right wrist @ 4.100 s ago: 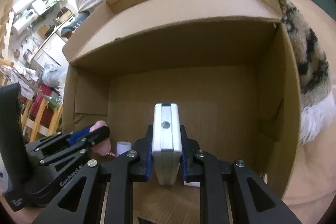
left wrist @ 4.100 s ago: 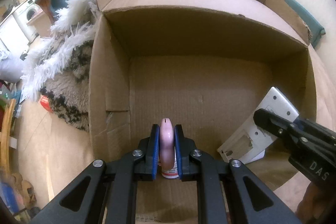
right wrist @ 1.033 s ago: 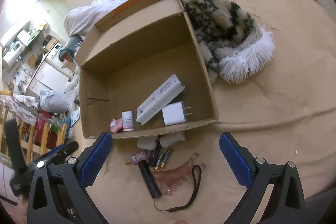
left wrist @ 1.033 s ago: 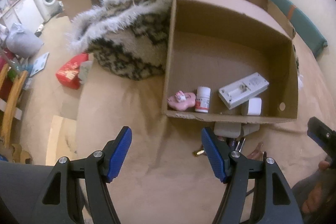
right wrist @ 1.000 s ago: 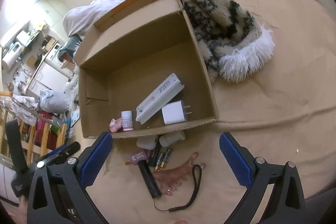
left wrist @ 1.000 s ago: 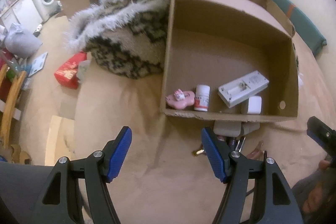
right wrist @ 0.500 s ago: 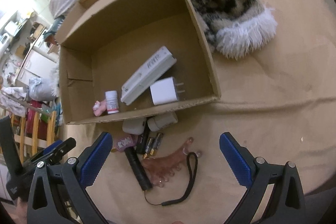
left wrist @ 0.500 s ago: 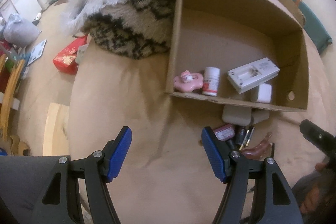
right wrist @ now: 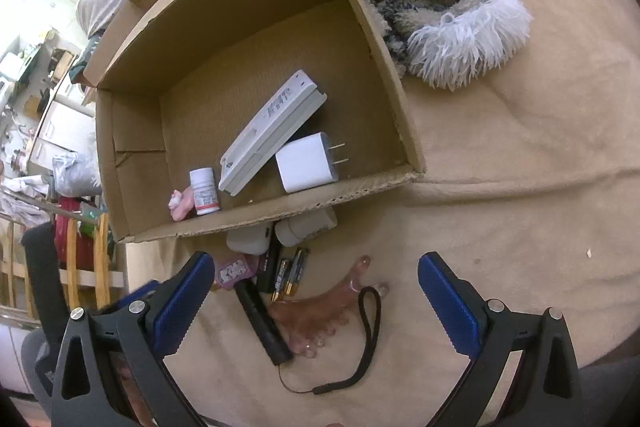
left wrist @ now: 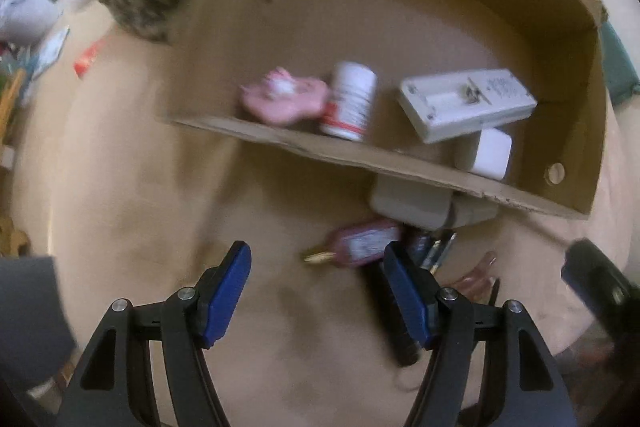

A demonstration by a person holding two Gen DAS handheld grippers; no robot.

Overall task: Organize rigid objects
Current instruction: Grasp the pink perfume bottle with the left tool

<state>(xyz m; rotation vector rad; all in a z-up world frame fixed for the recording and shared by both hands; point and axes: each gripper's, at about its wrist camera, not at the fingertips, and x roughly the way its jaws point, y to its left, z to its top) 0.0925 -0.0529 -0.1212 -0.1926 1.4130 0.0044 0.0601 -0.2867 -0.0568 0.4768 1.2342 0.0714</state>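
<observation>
- Using the cardboard box as my landmark, going left to right. Both my grippers were deep inside it a few seconds back, each pinching something; now they're pulled out and hanging over the pile in front of its near wall.
- Far left inside the box: the pink toy I dropped off with the left side, lying right against the white pill bottle, which stands upright.
- Middle of the box: the long white device from my right side, lying diagonally, one end propped on the white charger.
- So that's four pieces in, I'd say roughly halfway.
- Just outside the near wall, left to right: pink key tag, black flashlight, two batteries, two white blocks tucked against the wall, and a pinkish foot-shaped thing with a black cord looped beside it.
- Left gripper: jaws spread wide, nothing in them, key tag just ahead. View is smeared, so I'm moving fast.
- Right gripper: jaws spread wide too, empty, straddling the flashlight and foot thing.
- Next grab looks like key tag left, flashlight right.
</observation>
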